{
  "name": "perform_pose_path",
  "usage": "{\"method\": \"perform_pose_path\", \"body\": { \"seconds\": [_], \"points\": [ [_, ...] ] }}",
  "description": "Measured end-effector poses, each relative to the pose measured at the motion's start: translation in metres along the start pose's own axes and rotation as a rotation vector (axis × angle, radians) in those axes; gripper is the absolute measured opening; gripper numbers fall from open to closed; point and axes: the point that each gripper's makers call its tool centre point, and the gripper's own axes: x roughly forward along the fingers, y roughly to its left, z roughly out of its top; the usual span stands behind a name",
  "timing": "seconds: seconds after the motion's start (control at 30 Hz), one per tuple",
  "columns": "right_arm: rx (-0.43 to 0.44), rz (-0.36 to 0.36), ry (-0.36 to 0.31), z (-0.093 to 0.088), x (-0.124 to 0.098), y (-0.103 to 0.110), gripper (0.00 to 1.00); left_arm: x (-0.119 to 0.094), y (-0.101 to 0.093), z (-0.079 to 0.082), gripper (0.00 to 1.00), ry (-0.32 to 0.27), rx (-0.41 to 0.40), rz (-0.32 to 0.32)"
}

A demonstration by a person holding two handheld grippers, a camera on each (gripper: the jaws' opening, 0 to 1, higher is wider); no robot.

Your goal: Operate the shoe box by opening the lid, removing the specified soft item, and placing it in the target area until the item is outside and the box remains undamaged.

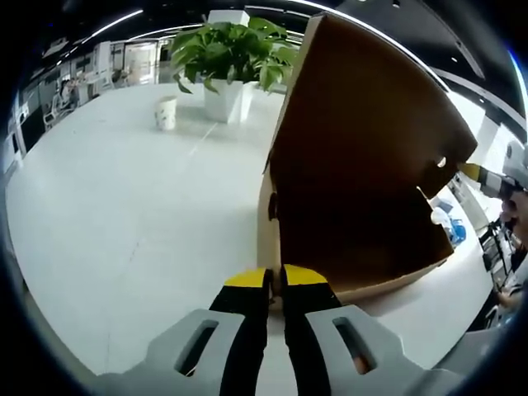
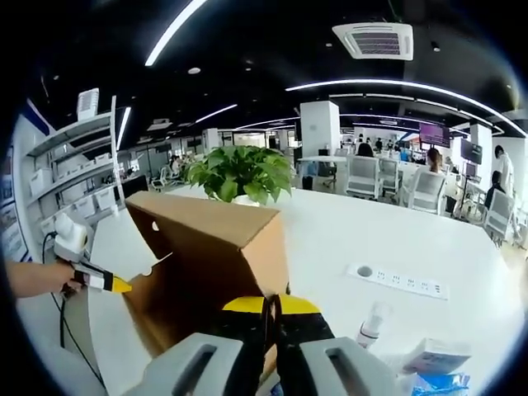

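closest in, the left gripper [image 1: 274,279] has its yellow-tipped fingers pressed together with nothing between them, just short of the shoe box [image 1: 363,247] rim. the brown cardboard lid [image 1: 371,107] stands raised beyond the fingertips. the right gripper [image 2: 272,307] likewise has its fingers together, right at the box's outer wall. lid-opening looks done; the soft item is hidden inside. next, a gripper must part its fingers and reach in without crushing cardboard.

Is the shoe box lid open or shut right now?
Open. The lid stands raised above the cardboard shoe box, showing its brown inside; contents cannot be told.
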Motion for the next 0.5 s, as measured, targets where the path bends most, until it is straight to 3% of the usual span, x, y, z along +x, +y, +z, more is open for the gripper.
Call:
{"method": "perform_pose_path", "body": {
  "seconds": [0.5],
  "points": [
    [0.018,0.001,-0.005,-0.0107,-0.0042,0.004,0.0,0.001,0.001,0.0006,0.04,-0.002,0.007,-0.003]
  ]
}}
